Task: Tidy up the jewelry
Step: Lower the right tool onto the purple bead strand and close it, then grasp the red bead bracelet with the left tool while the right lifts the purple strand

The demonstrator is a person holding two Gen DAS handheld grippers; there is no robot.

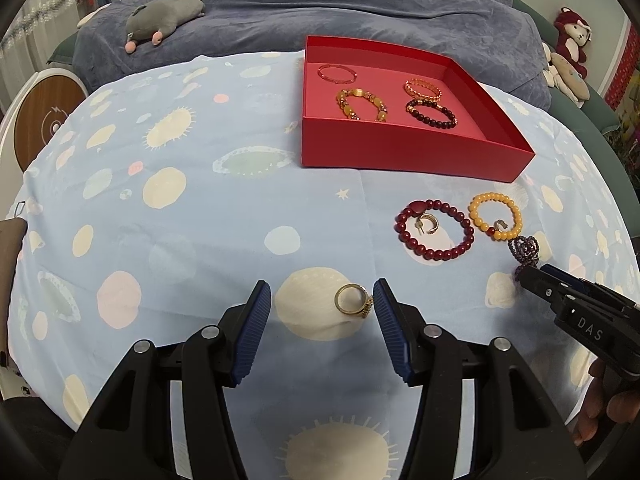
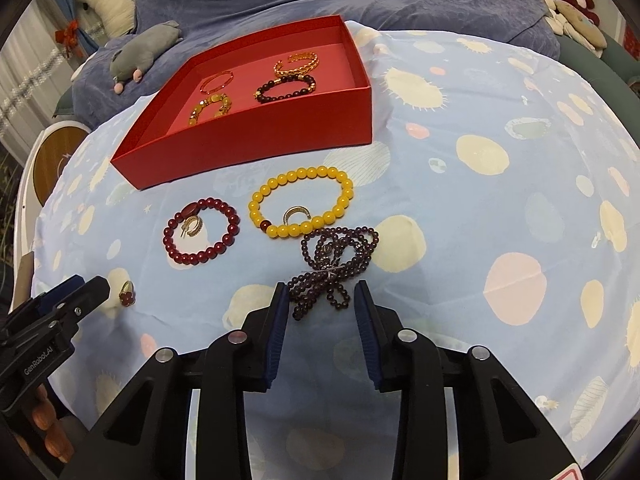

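Left wrist view: left gripper (image 1: 322, 300) parted, pads astride but clear of the gold ring (image 1: 354, 300), which lies on the spotted cloth (image 1: 160, 220) near the red box (image 1: 400, 152).

Right wrist view: right gripper (image 2: 320, 300) half-spread around the purple bead strand (image 2: 332, 268), no contact evident; strand lies near the box (image 2: 260, 136), just beside the yellow bracelet (image 2: 300, 202).

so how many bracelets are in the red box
4, all in the red box: thin red bangle back left, gold chain bangle back right, amber bead bracelet front left, dark bead bracelet front right.
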